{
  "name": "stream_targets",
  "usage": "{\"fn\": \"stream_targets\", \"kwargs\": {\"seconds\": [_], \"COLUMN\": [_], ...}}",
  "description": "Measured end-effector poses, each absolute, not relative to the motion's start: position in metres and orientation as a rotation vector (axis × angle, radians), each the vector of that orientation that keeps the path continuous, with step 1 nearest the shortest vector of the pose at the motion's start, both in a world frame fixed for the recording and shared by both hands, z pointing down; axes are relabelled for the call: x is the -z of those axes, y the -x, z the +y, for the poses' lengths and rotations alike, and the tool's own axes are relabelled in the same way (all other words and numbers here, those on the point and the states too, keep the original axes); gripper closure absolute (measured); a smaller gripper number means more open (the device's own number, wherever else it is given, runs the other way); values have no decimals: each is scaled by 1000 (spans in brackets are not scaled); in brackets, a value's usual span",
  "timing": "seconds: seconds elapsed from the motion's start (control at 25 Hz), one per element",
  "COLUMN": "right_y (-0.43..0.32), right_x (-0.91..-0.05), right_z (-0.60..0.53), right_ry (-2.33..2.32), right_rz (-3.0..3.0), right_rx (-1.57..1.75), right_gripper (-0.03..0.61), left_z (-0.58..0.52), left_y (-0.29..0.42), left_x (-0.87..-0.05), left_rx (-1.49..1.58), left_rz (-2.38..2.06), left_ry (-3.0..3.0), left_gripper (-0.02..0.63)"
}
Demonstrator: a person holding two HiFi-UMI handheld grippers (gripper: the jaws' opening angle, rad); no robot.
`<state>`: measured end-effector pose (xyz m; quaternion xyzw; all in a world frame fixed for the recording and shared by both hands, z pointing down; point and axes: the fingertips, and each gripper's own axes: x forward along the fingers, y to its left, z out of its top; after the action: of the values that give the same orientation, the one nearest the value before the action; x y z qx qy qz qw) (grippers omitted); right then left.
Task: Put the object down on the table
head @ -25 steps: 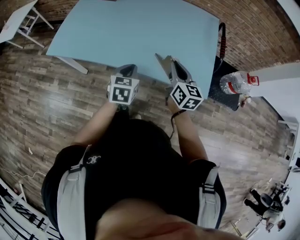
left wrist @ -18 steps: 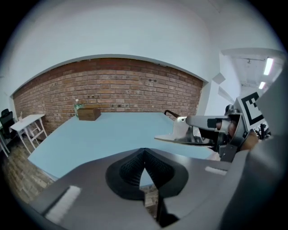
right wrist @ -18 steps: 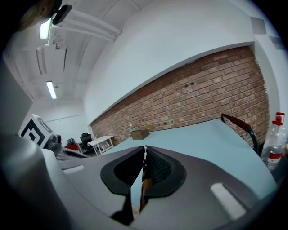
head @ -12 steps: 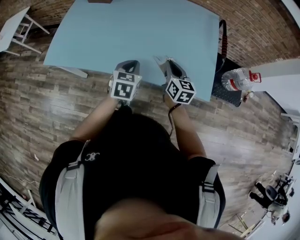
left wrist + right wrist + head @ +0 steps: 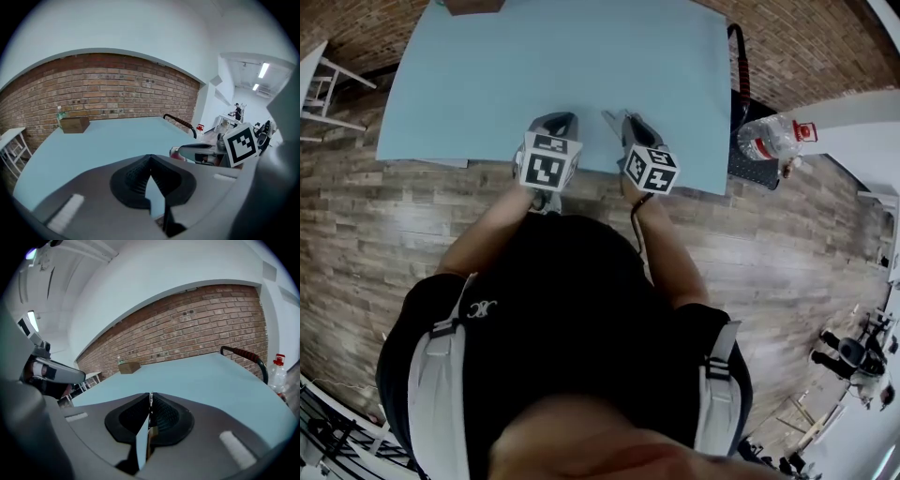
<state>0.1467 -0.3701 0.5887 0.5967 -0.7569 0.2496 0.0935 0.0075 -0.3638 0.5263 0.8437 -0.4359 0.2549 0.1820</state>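
A light blue table [image 5: 581, 66] fills the top of the head view. Over its near edge, side by side, are my left gripper [image 5: 555, 120] and right gripper [image 5: 619, 117]. Both are shut, with nothing between the jaws. In the left gripper view the left gripper [image 5: 149, 158] has its tips touching above bare tabletop [image 5: 108, 140]. The right gripper [image 5: 150, 396] is likewise shut and holds nothing. A small brown box [image 5: 473, 5] sits at the table's far edge, also in view as the box [image 5: 74, 124] and box [image 5: 129, 367] by the brick wall.
A clear water bottle [image 5: 766, 141] with a red cap rests on a dark stand to the table's right. A curved red-and-black handle [image 5: 737, 56] rises at the table's right edge. A white stand [image 5: 314, 84] is at the left, on the wood floor.
Both grippers have moved forward from just short of the table's near edge to over it, and closer together. Both stayed shut.
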Motion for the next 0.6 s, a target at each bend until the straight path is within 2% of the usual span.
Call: {"fn": "stream_targets", "kwargs": {"seconds": [0.6], "right_y": [-146], "right_x": [-641], "right_z": [-383], "right_ry": [-1807], "right_rz": [-2014], "right_rx": [-781], "right_gripper": [545], "left_z": [-404], "left_y": [26], "left_x": [-546], "left_rx": [-717], "left_rz": [-1136], "left_ry": [-2385], "left_gripper": [615]}}
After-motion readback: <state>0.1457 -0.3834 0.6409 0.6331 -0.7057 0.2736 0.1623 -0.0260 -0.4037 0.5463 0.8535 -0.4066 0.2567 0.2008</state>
